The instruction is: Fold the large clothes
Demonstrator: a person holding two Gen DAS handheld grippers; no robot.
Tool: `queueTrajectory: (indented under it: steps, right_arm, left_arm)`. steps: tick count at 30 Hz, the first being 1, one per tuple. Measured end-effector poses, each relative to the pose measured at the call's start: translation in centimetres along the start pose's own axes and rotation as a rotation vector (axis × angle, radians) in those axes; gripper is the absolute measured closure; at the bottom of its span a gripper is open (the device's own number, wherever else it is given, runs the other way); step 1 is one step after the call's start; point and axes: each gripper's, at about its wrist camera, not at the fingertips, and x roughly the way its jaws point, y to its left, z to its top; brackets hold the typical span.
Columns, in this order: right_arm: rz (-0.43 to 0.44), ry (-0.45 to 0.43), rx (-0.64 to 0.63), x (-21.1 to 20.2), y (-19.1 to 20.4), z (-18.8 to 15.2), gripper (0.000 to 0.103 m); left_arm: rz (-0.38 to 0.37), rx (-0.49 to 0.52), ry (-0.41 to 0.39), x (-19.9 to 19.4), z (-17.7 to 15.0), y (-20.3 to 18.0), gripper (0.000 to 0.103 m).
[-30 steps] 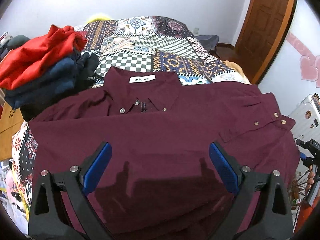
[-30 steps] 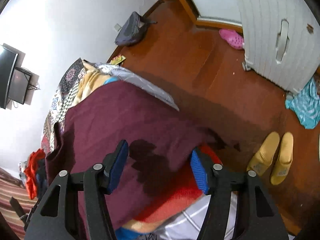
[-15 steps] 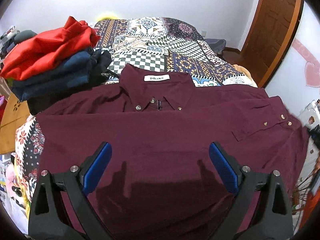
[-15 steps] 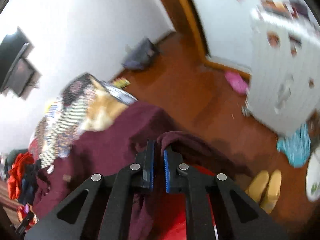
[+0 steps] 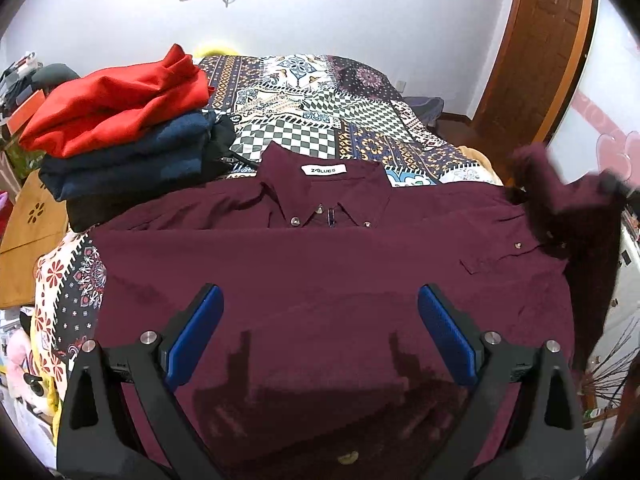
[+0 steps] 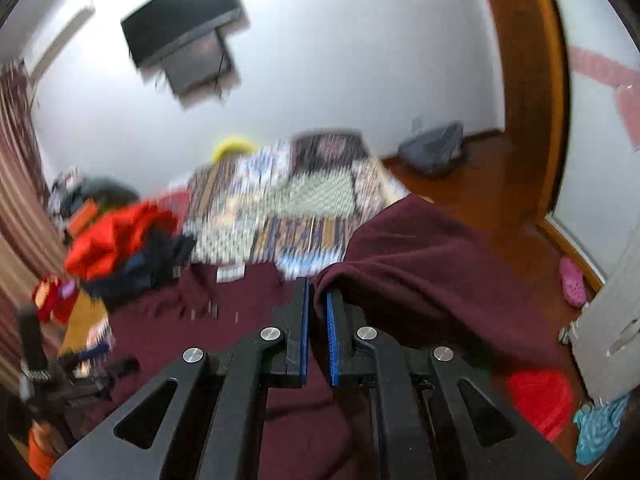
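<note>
A maroon shirt lies mid-frame on the patchwork bedspread, folded clothes upper left. The left gripper gapes wide; the right gripper pinches shirt fabric.

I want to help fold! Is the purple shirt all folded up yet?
Not yet. The shirt lies spread across the bed, collar buttoned, bottom folded up. The right gripper is pinching its lifted right side.
</note>
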Motion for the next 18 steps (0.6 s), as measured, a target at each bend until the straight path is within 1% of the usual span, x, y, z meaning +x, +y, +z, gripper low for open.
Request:
queueTrajectory:
  steps: [1,4,7,8,9,10,11,12,15,17,18]
  right_arm:
    - [0.006,0.053,0.003,1.2,0.1,-1.1,0.096]
    - [0.0,0.149,0.013,2.8,0.0,-3.3,0.094]
    - [-0.017,0.191,-0.012,2.6,0.0,-3.7,0.092]
    - [-0.016,0.204,-0.022,2.4,0.1,-3.6,0.089]
    - [-0.014,0.216,-0.033,1.8,0.0,-3.4,0.082]
    - [-0.008,0.215,-0.037,0.9,-0.1,-3.2,0.077]
    - [-0.006,0.208,-0.037,0.4,0.0,-2.9,0.063]
    - [-0.007,0.195,-0.035,-0.2,-0.1,-2.8,0.051]
    - [-0.016,0.126,-0.01,-2.4,-1.2,-2.3,0.045]
    - [-0.026,0.099,0.038,-3.1,-2.3,-1.9,0.044]
    - [-0.031,0.09,0.067,-3.4,-3.0,-1.7,0.041]
  left_arm:
    - [-0.003,-0.002,0.0,-0.1,-0.2,0.2,0.005]
    - [-0.008,-0.005,0.007,-0.2,-0.7,0.5,0.005]
    - [-0.006,-0.006,0.013,-0.2,-1.1,0.6,0.005]
    - [-0.005,-0.007,0.016,-0.1,-1.2,0.6,0.005]
    - [-0.005,-0.009,0.018,-0.1,-1.4,0.6,0.005]
    - [-0.006,-0.01,0.02,-0.1,-1.4,0.5,0.005]
    - [-0.007,-0.011,0.02,-0.1,-1.5,0.4,0.005]
    - [-0.006,-0.01,0.019,-0.1,-1.5,0.3,0.005]
    - [-0.002,0.002,0.013,-0.2,-1.3,-0.3,0.005]
    - [-0.001,0.011,0.009,-0.4,-1.2,-0.7,0.005]
    - [0.0,0.016,0.006,-0.4,-1.1,-1.0,0.005]
